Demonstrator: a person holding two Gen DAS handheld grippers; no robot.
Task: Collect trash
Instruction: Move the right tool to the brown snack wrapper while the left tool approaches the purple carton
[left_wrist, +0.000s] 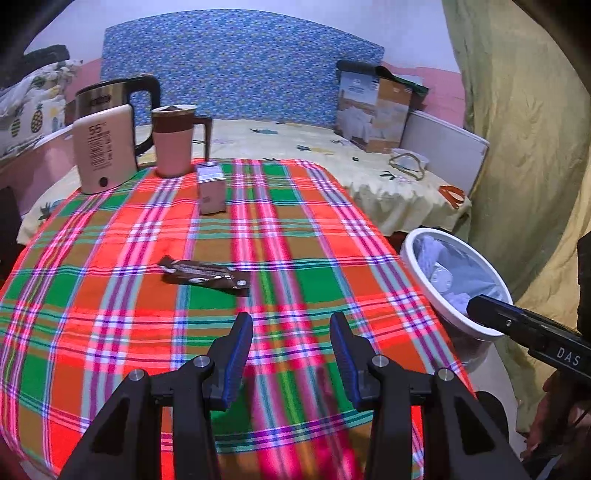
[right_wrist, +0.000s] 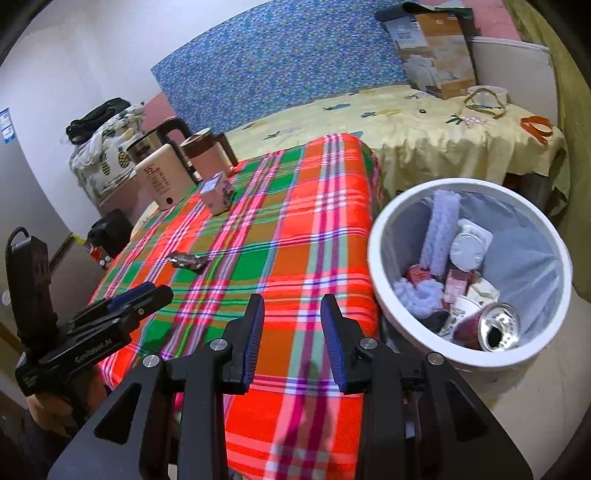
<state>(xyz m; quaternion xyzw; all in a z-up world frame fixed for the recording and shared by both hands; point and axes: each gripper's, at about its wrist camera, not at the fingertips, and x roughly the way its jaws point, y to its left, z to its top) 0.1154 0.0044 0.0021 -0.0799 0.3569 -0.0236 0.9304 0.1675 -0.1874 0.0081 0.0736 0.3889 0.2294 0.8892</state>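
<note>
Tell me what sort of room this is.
Probably a lived-in home room, perhaps a bedroom used for eating too: an electric kettle and mug stand on a plaid-covered table, and a white trash bin sits beside it.

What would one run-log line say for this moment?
left gripper: jaws open, empty | right gripper: jaws open, empty | wrapper: on tablecloth | bin: holds trash

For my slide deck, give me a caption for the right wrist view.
Open right gripper above the plaid tablecloth, beside a white bin holding a crushed can.
</note>
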